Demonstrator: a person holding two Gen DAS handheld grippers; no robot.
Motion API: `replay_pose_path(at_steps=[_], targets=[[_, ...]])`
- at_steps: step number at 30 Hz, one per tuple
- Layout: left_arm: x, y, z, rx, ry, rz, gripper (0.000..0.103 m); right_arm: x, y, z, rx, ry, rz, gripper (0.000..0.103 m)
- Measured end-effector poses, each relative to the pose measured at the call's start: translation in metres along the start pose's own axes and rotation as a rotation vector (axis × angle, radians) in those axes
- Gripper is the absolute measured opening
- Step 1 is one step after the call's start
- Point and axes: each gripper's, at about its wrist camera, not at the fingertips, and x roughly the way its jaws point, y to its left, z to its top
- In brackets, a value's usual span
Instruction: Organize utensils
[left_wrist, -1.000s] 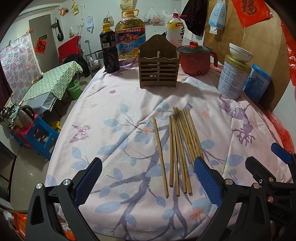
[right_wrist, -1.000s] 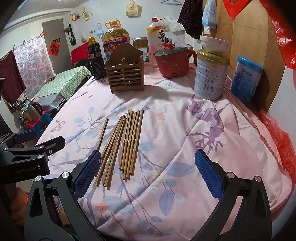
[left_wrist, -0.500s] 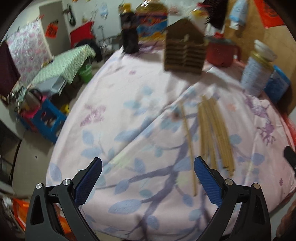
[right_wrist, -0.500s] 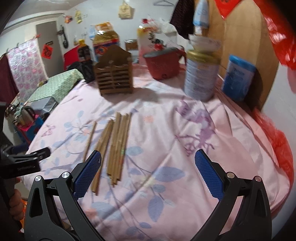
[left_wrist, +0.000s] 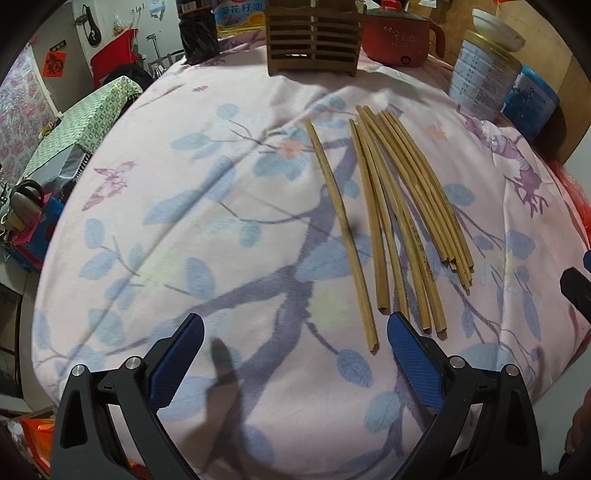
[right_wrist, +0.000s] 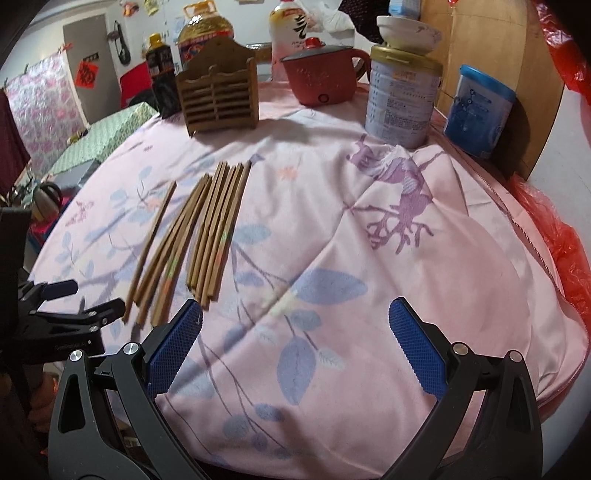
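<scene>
My left gripper (left_wrist: 295, 343) hangs low over the round table w/ the pink floral cloth (left_wrist: 207, 229), jaws spread wide, nothing between them. The loose wooden chopsticks (left_wrist: 402, 206) lie flat on the cloth just ahead & to the right of it: one single stick (left_wrist: 338, 225) set slightly apart on the left, the rest in a fanned bundle, near ends almost level w/ my right-side pad.

My right gripper (right_wrist: 295, 345) hovers over bare cloth, jaws likewise spread & empty; from here the chopsticks (right_wrist: 207, 229) sit to the left, their near tips just beside the left blue pad. The left gripper (right_wrist: 70, 306) shows at the frame's left edge, near those tips.

At the table's far side: brown slatted wooden utensil holder (right_wrist: 219, 96), upright, no utensils seen sticking out of it. Beside it a red electric pot w/ lid on (right_wrist: 321, 79); a tall silver tin w/ gold lid (right_wrist: 402, 99) carrying a white bowl (right_wrist: 408, 35) on top, bowl's inside not visible; a blue tub (right_wrist: 478, 110) further right. Oil jug (right_wrist: 205, 31) & dark bottle (right_wrist: 160, 66) stand behind the holder.
</scene>
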Motion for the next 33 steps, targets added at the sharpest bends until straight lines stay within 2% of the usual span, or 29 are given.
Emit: replay_pose_path(at_steps=[7, 10, 13, 17, 18, 20, 23, 25, 27, 30, 33], targets=[[0.005, -0.004, -0.005, 0.024, -0.039, 0.025, 0.098, 0.013, -0.009, 0.001, -0.037, 0.014, 0.044, 0.097], [0.003, 0.008, -0.005, -0.035, -0.046, 0.072, 0.095, 0.018, -0.016, 0.006, -0.061, 0.007, 0.081, 0.097], [-0.001, 0.022, -0.003, -0.12, -0.032, 0.112, 0.085, 0.023, -0.022, 0.01, -0.081, 0.016, 0.122, 0.096], [-0.006, 0.024, 0.0, -0.132, -0.033, 0.143, 0.07, 0.03, -0.019, 0.011, -0.117, 0.033, 0.16, 0.092], [-0.005, 0.021, 0.001, -0.125, -0.03, 0.114, 0.064, 0.032, -0.016, 0.012, -0.123, 0.041, 0.161, 0.089], [-0.005, 0.015, 0.004, -0.09, -0.037, 0.071, 0.06, 0.035, -0.01, 0.013, -0.118, 0.047, 0.155, 0.084], [-0.003, 0.004, 0.011, 0.047, -0.066, 0.005, 0.047, 0.033, 0.004, 0.016, -0.048, 0.04, 0.108, 0.078], [-0.002, 0.007, 0.018, 0.104, -0.07, -0.05, 0.03, 0.027, 0.011, 0.017, -0.007, 0.024, 0.113, 0.075], [0.0, 0.02, 0.023, 0.125, -0.066, -0.101, 0.007, 0.024, 0.02, 0.017, 0.013, 0.015, 0.087, 0.075], [0.001, 0.047, 0.028, 0.098, -0.042, -0.176, 0.005, 0.023, 0.029, 0.013, 0.051, 0.045, 0.064, 0.071], [0.002, 0.066, 0.028, 0.108, -0.031, -0.196, 0.005, 0.021, 0.033, 0.01, 0.045, 0.062, 0.029, 0.071]])
